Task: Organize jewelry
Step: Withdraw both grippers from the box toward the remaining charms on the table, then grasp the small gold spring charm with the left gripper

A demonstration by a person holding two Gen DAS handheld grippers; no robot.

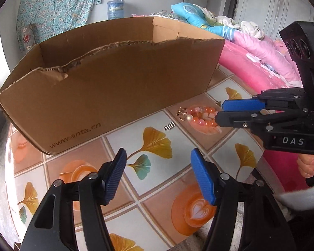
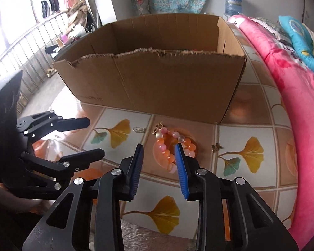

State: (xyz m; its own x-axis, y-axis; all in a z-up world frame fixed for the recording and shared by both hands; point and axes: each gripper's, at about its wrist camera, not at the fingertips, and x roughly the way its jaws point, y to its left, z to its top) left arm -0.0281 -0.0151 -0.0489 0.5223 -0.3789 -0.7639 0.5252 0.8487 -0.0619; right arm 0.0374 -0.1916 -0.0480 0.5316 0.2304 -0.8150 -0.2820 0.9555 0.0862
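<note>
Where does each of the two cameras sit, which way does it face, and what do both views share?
Left wrist: sits on the left gripper, looks down and forward at the tiled cloth and cardboard box; its own jaws stand open, and the right gripper and a hand show at right.
Right wrist: sits on the right gripper, faces the bead bracelet before the box; the left gripper shows at left.
Shared: box, bracelet, small spring, pink blanket.
</note>
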